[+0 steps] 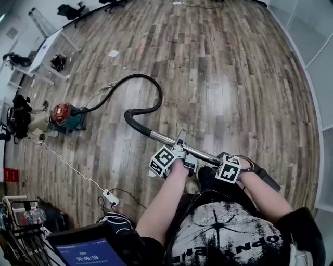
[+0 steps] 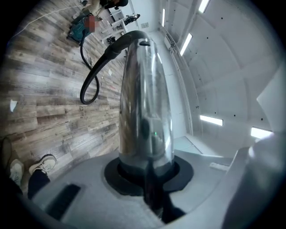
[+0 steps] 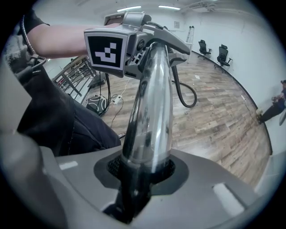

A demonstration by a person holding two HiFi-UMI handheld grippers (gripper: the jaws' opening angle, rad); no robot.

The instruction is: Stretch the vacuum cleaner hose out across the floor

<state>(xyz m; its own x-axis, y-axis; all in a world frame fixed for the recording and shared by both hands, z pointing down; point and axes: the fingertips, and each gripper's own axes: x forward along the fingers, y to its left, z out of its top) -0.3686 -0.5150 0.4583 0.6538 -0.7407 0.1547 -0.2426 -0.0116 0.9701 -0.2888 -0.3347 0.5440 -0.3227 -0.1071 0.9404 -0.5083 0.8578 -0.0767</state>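
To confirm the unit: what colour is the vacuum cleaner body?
Vacuum cleaner body: red top, teal base; best in head view.

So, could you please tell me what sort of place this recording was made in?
Most likely a large, mostly bare office or studio room: a wide wood-plank floor, rolling office chairs by the far wall, and strip lights overhead.

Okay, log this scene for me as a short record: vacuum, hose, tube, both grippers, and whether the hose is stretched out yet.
vacuum cleaner: red and teal, on the wooden floor
hose: black, bends in a loop between vacuum cleaner and metal tube
metal tube: shiny, held by both grippers
left gripper: fingers shut on the metal tube
right gripper: fingers shut on the metal tube, nearer the person
stretched out: not yet
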